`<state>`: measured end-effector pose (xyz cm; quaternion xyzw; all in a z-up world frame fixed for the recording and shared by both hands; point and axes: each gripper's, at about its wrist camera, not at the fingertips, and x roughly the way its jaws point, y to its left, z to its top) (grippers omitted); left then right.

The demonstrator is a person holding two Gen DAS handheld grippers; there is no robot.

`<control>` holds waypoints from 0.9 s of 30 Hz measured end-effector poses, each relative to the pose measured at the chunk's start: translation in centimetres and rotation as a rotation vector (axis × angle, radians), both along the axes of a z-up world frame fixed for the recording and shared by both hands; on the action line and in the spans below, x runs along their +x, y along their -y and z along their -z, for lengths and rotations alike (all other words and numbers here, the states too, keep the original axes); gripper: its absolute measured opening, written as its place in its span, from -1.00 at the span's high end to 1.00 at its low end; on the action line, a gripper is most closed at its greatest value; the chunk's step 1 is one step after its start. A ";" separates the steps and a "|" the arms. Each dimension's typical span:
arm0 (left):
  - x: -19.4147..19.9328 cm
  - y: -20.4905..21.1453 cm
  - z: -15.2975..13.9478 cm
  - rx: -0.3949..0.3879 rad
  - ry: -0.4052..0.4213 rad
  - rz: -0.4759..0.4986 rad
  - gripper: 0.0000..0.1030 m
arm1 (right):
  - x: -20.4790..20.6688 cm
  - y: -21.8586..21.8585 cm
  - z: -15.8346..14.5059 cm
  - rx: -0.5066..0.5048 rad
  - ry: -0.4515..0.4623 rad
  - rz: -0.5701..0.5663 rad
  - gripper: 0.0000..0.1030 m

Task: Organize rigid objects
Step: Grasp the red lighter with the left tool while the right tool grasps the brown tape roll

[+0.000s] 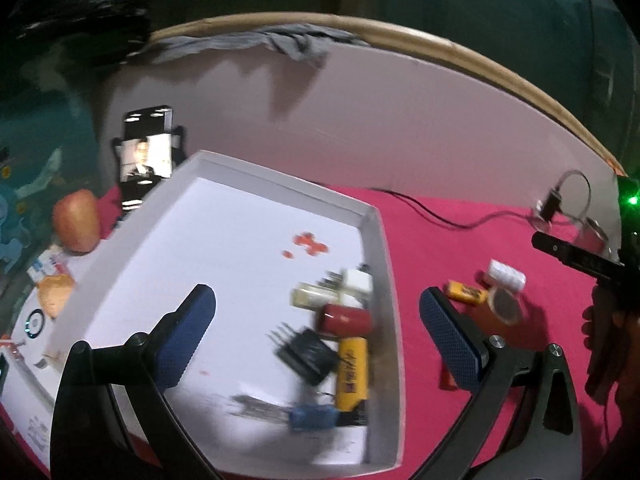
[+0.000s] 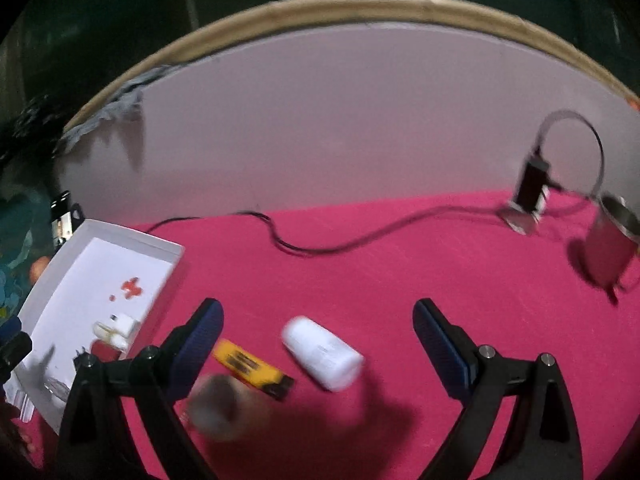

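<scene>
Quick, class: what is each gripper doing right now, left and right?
Left gripper: jaws open, holding nothing, above the white tray.
Right gripper: jaws open, holding nothing, above the white cylinder.

A white tray (image 1: 376, 240) on pink cloth holds a cluster along its right wall: white plug (image 1: 357, 282), cream bottle (image 1: 310, 295), red cylinder (image 1: 345, 320), black part (image 1: 308, 354), yellow battery (image 1: 352, 372), blue piece (image 1: 313, 417). Outside lie a white cylinder (image 2: 322, 354), a yellow-black stick (image 2: 250, 368) and a blurred round lid (image 2: 224, 406).
</scene>
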<state>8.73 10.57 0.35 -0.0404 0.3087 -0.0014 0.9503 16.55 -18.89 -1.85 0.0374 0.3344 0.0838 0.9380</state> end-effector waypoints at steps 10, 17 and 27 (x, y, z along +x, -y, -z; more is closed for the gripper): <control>-1.2 8.5 4.4 0.065 -0.137 0.234 -0.99 | -3.0 -1.9 3.6 0.032 -0.052 -0.146 -0.86; -2.0 11.1 5.8 0.064 -0.175 0.293 -0.99 | -2.3 -6.3 4.6 -0.064 -0.063 -0.224 -0.84; -0.5 12.1 5.8 0.032 -0.191 0.349 -0.84 | -3.2 -3.8 5.6 -0.080 -0.107 -0.186 0.05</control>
